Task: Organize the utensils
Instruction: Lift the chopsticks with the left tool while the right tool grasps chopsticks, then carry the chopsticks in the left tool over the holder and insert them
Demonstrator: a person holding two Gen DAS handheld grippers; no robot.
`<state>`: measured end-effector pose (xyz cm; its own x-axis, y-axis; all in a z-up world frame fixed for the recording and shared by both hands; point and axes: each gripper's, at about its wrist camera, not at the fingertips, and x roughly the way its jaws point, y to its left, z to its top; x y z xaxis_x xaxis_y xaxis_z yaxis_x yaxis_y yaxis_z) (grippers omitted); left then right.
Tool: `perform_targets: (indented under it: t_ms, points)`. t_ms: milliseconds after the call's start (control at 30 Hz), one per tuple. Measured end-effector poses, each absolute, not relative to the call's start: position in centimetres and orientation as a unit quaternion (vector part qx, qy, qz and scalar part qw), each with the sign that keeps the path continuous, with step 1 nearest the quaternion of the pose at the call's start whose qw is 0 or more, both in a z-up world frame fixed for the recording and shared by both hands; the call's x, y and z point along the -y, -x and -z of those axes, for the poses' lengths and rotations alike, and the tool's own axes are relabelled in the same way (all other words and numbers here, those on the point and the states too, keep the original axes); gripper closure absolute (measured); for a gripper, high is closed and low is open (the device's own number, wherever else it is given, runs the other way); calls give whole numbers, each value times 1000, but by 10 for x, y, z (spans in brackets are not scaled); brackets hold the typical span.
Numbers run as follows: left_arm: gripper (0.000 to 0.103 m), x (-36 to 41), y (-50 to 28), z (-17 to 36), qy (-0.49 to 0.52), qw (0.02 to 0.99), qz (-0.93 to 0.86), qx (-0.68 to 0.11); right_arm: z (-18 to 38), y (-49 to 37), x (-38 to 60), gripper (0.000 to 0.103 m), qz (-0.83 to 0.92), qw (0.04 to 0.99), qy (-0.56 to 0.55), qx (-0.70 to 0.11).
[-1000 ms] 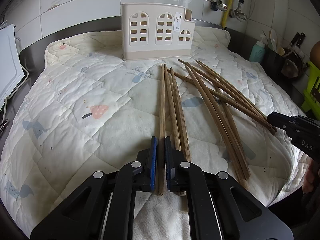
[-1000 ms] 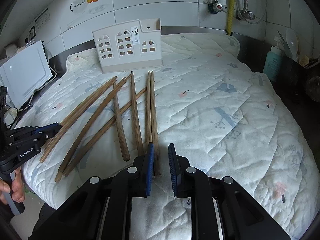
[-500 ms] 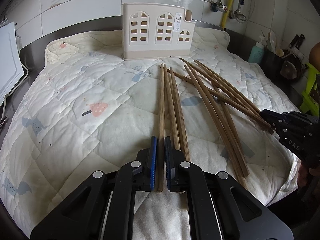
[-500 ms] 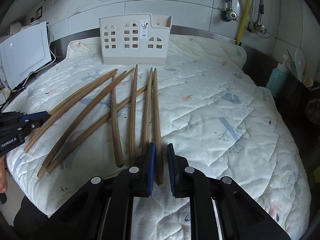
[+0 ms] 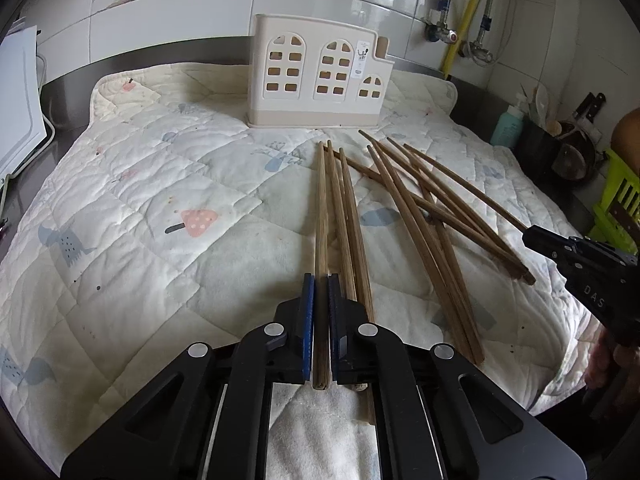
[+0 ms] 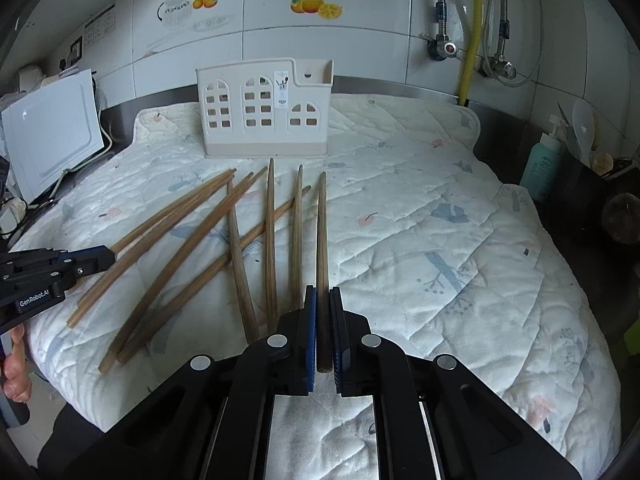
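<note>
The left tool (image 5: 319, 284) is squeezed tight on one chopstick (image 5: 321, 216). The stick runs straight out from the tool toward 12 o'clock, and its far tip points at the holder (image 5: 316, 80). The holder stands at 12 o'clock on the quilt (image 5: 160, 200), well apart from the tool.

The right tool (image 6: 322, 294) also holds one stick (image 6: 321, 232) between its blue pads, pointing toward 12 o'clock. In this view the holder (image 6: 264, 108) sits at about 11 o'clock. The other sticks (image 6: 192, 248) lie loose on the quilt at 10 o'clock.

Both tools look about as near to the holder as each other. I think the next job is to lift each stick and tip it up, so its thin end can drop down into the open top of the holder.
</note>
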<state>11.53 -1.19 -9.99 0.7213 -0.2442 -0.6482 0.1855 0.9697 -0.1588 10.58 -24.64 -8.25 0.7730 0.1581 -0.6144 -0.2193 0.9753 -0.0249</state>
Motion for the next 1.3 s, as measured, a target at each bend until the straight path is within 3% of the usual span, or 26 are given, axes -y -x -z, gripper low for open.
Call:
perform_targets:
  t_ms: [467,700,1300]
  points:
    - [98,-7,-105,49,80,925,156,-336,10,-92,247,97,-128,957,22,-261]
    - [98,-12,-102,18,49,939,143,-308,-24,-103,247,97,-143,957,30,-251]
    - [98,-18,-147,-83,26,965,134,-224,-134,-190,254,97,-190,949,36,-250]
